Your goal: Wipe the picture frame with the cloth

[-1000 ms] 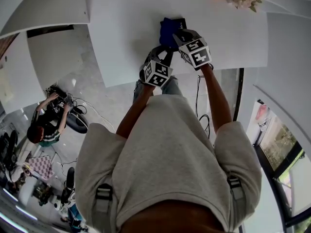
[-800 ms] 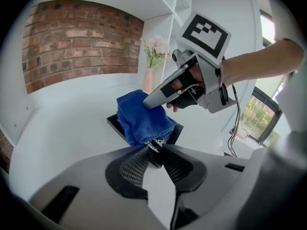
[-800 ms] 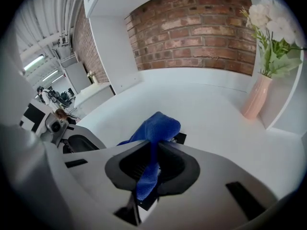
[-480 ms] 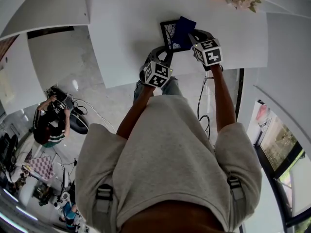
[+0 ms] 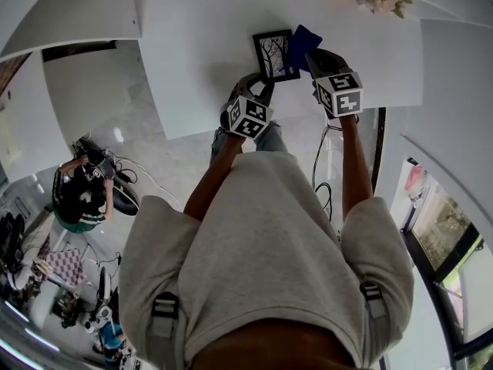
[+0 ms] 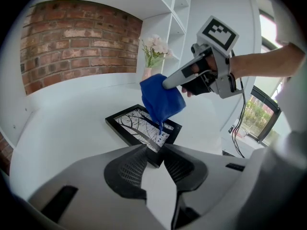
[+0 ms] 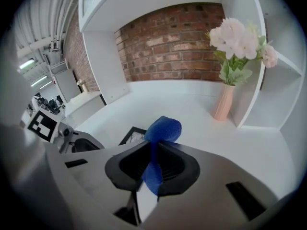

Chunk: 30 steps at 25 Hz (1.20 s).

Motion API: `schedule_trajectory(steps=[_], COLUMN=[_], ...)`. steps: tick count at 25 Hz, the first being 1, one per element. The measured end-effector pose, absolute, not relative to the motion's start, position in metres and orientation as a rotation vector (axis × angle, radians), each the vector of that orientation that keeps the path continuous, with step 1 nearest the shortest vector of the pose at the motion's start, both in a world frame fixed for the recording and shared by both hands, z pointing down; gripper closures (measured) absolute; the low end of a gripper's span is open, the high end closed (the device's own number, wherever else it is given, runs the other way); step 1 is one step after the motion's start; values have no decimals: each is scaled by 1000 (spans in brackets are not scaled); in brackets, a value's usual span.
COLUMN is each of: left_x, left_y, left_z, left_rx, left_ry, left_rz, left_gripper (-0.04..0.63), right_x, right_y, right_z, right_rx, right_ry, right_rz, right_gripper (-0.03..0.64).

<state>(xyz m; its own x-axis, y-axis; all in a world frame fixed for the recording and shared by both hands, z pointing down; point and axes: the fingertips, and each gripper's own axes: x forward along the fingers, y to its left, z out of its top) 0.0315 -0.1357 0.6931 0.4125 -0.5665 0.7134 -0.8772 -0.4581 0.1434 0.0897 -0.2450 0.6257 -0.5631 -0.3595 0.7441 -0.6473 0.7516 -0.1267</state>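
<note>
Status: wipe step is in hand, and the cloth is looking lifted between strokes, as I'm reading it.

You're bracing with the left gripper (image 6: 153, 153) at the near corner of the picture frame (image 6: 136, 127). Its jaws are opening, with that corner sitting between them and the pads appearing to touch it on both sides. The frame is lying flat, picture side up, toward the near edge of the table (image 5: 192, 45).

The cloth (image 6: 161, 99) is hanging over the frame's right side with its tail dangling toward the picture face. I'm not able to tell whether it's touching.

You're carrying it in the right gripper (image 7: 154, 151), jaws pinching a fold, the rest bunching out past the tips.

Next move, as I'm judging it: you're needing to bring the cloth down so a broad patch, not just the tail, is lying on the face, then drag it across. With the left jaws easing off, the frame is probably going to slide under any real push. So you're wanting either a firmer hold or strokes going toward the braced corner.
</note>
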Motion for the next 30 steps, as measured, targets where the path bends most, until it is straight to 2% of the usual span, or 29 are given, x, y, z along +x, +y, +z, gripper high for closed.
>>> schedule_trajectory(steps=[7,12,19,30], left_x=[30,24,25,23], left_y=[-134,-131,-128,-129], left_z=[693,695,695,695], left_rx=[2170,2150,2149,2146], left_ry=[-1236,-1246,-1240,-1230], left_rz=[824,826,831,829], left_gripper=[463,463,460,456], right_x=[32,11,24,68], right_y=[-200,-171,-164,-199], right_z=[573,594,652,668], right_rx=[531,398,432,597], right_ry=[-2402,-2391,-2252,-2177], right_rz=[576,728,752,736], right_gripper=[557,557,557,557])
